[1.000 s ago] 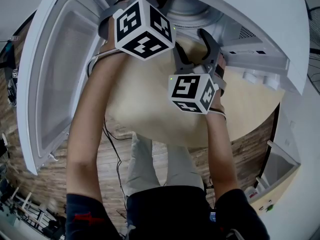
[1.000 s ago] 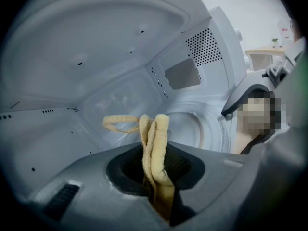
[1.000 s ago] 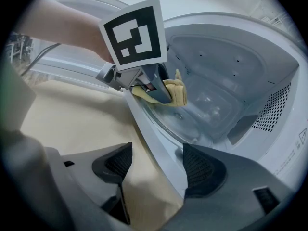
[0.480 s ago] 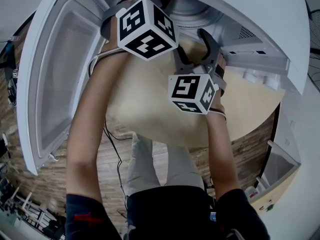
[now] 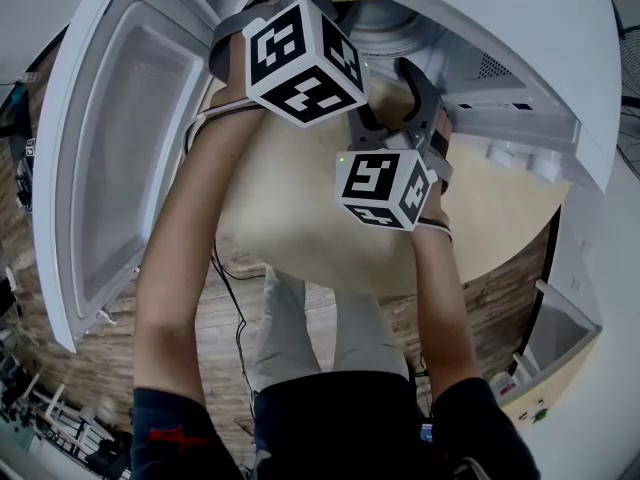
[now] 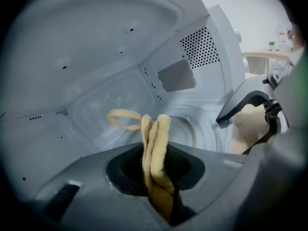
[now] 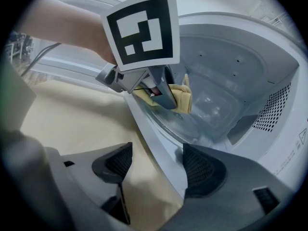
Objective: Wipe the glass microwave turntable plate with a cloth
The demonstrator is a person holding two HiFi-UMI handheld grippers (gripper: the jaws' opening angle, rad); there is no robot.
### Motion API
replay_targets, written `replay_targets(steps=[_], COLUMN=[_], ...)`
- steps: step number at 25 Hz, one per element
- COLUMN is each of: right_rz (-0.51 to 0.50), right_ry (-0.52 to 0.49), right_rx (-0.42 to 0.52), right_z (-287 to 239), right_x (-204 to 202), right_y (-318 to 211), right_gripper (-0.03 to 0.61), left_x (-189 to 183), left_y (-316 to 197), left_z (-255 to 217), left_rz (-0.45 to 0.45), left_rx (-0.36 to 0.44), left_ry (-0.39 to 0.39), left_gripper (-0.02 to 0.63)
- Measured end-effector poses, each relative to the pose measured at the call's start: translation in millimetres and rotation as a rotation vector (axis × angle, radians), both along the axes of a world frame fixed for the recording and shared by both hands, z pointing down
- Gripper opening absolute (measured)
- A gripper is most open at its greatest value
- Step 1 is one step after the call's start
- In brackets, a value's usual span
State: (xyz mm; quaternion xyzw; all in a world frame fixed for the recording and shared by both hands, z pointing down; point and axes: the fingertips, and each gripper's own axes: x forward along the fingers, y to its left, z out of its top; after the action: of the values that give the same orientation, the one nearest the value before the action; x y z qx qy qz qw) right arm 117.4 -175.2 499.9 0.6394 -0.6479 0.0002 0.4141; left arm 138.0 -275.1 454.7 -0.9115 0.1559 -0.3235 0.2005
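The microwave (image 5: 520, 28) stood with its door (image 5: 110, 168) swung wide to the left, so the whole front of the cavity was open. Its lower front edge (image 7: 161, 150) ran along a pale round table (image 5: 500, 208), which had bare top in front of the oven and to the right. Inside, the white walls left free space above and around the floor, and a perforated vent panel (image 6: 199, 47) sat on the right-hand wall.

The glass turntable plate (image 7: 180, 124) lay flat on the cavity floor, clear and bare. Nothing else sat in the oven.

The left gripper (image 6: 155, 172) reached in through the opening, its jaws clenched on a folded yellow cloth (image 6: 156, 138). The folds stuck up past the jaw tips and a thin loop curled off to one side. From the right gripper view the cloth hung over the near part of the plate, but I could not tell whether it touched the glass.

The right gripper (image 7: 156, 170) waited just outside, its jaws spread wide and grasping nothing. The oven's front edge passed between them.
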Motion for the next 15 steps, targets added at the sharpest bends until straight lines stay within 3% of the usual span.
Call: replay_targets(steps=[7,15], right_rz=[0.001,-0.001], right_ry=[0.0,-0.001], right_rx=[0.0,0.0], right_z=[0,0], right_x=[0,0], right_y=[0,0], right_gripper=[0.29,0.29], left_x=[16,30], left_y=[21,32], left_z=[0,0], left_rz=[0.075,0.101], left_rx=[-0.009,-0.014], left_ry=[0.016,0.019], left_gripper=[0.084,0.084])
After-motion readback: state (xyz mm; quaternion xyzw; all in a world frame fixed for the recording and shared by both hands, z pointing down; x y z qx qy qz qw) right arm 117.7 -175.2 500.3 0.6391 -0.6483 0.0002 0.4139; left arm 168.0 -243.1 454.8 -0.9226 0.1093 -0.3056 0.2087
